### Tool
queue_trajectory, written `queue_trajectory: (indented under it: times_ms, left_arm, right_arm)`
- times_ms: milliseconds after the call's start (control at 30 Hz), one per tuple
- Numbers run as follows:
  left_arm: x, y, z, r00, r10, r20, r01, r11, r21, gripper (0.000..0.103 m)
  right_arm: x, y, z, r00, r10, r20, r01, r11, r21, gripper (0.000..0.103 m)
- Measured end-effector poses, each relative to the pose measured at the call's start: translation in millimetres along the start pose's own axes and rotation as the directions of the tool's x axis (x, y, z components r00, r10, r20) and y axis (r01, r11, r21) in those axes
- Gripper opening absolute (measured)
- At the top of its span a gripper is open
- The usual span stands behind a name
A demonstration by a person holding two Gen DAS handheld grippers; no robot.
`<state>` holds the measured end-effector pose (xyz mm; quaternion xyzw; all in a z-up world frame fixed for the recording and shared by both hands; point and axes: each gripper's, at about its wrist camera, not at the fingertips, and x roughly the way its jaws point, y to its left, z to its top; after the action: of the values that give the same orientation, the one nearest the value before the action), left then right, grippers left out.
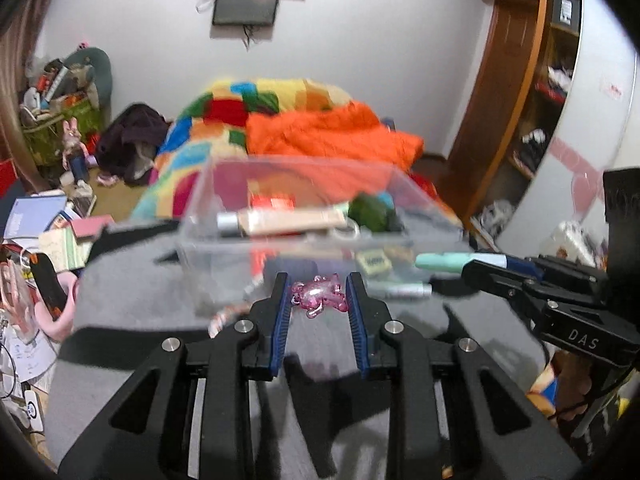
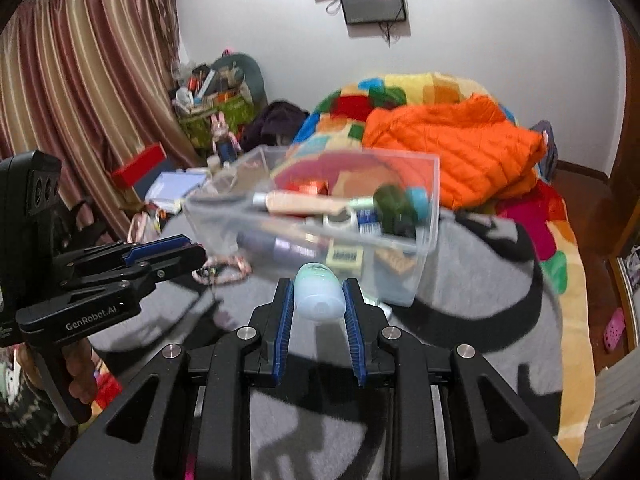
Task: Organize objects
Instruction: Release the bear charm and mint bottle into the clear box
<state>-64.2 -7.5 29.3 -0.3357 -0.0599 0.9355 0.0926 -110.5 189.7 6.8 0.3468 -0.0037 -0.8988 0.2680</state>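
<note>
My left gripper (image 1: pixel 318 294) is shut on a pink translucent bear charm (image 1: pixel 319 295), held just in front of a clear plastic bin (image 1: pixel 208 248) on a grey blanket. My right gripper (image 2: pixel 319 298) is shut on a pale blue-green tube (image 2: pixel 319 292), just before the same bin (image 2: pixel 424 264). The bin holds a beige tube (image 1: pixel 288 220), a dark green ball (image 1: pixel 370 214) and several small items. The right gripper with its tube (image 1: pixel 444 261) shows at the right of the left wrist view; the left gripper (image 2: pixel 188 252) shows at the left of the right wrist view.
The grey blanket (image 1: pixel 132 300) covers the bed, with a colourful quilt (image 2: pixel 560 248) and an orange jacket (image 2: pixel 460 148) behind the bin. A patterned hair band (image 2: pixel 224 270) lies left of the bin. Books and clutter (image 1: pixel 36 224) sit at the left; a wooden wardrobe (image 1: pixel 516 92) stands at the right.
</note>
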Motion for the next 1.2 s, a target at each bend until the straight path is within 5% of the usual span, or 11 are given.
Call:
queue_trajectory:
  times_ms: [267,500,767,1033,1200]
  left_arm:
    - [-23.7,7.9,35.9,0.991,0.042,0.129,-0.039,0.999,-0.024,0.027]
    - [-22.1,12.2,62.7,0.979,0.071,0.193,-0.065,0.997,-0.037,0.028]
    - [35.9,20.5,61.3,0.988,0.128,0.088,-0.127,0.992,-0.020,0.028]
    - [78.0,23.9,45.1,0.996,0.082,-0.046,-0.083,0.996,-0.021,0.029]
    - [71.9,20.0,42.1,0.996,0.087,-0.022,-0.087,0.996,-0.011,0.056]
  right_arm:
    - [-7.2,2.6,35.2,0.995,0.013,0.099,-0.016,1.000,0.023,0.023]
    - [15.0,-1.3,51.0,0.995,-0.005,0.095,0.002,0.999,0.034,0.023]
    - [65.4,-17.3,44.6,0.999,-0.028,-0.023,0.029,0.997,0.076,0.023]
    - [80.5,-25.7,38.1,0.996,-0.060,-0.061,0.065,0.995,0.075,0.023]
    - [74.7,-28.0,38.3,0.996,-0.057,-0.068,0.062,0.995,0.080,0.036]
